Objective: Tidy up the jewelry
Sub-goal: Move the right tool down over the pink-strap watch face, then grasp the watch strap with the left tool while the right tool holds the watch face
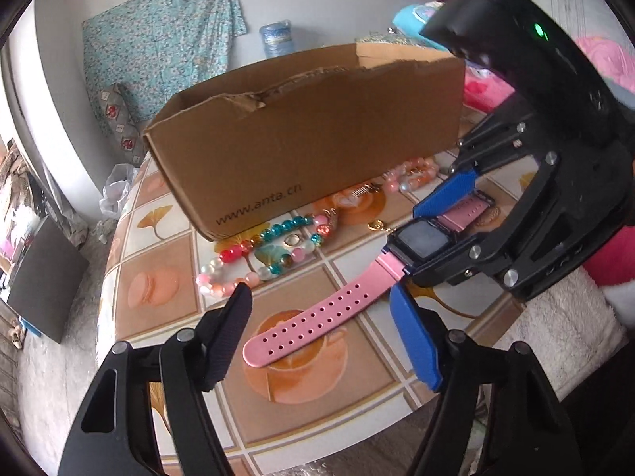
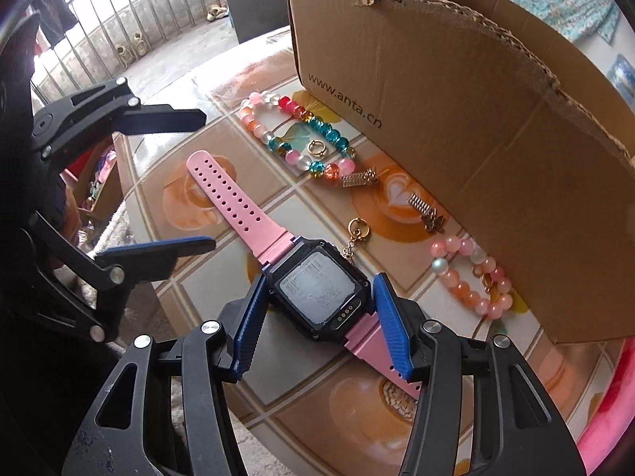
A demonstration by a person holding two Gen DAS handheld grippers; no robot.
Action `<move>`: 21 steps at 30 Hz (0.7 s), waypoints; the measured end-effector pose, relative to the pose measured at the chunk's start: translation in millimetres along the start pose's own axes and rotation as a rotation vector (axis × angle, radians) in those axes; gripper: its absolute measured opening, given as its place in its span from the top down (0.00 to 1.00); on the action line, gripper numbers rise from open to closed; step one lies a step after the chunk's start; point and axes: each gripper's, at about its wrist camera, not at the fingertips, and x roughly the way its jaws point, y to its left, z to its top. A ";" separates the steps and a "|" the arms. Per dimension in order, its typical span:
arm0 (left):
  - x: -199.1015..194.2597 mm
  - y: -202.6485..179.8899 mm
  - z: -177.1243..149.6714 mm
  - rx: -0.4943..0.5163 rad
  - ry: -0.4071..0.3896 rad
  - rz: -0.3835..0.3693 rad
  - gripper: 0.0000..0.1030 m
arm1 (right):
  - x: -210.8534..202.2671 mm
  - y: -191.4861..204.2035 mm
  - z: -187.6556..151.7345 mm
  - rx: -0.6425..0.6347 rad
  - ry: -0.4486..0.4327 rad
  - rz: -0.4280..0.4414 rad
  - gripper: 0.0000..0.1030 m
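In front of cardboard box (image 2: 456, 127), pink watch (image 2: 317, 289) flat on surface (image 2: 309, 416); our right gripper (image 2: 319, 325) fingers clamp its case for lifting. Left gripper (image 1: 321, 329) fingers open astride strap, steadying.

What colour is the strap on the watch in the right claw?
Pink, with a dark case; the watch shows best in the right wrist view.

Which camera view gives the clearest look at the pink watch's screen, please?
The right wrist view: the watch screen faces the camera, close up between the right claw's blue pads. The left wrist view shows it smaller, at a slant, partly covered by that claw.
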 end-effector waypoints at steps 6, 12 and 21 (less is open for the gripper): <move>13.5 -20.0 0.2 0.118 0.035 0.008 0.38 | -1.5 -26.1 -5.7 0.130 0.013 0.186 0.51; 22.0 -21.8 9.0 0.124 0.040 0.009 0.53 | -0.2 -49.7 -0.8 0.259 0.002 0.293 0.51; 19.0 -25.0 3.5 0.169 0.040 -0.019 0.82 | -28.4 -68.0 18.3 0.339 -0.071 0.254 0.51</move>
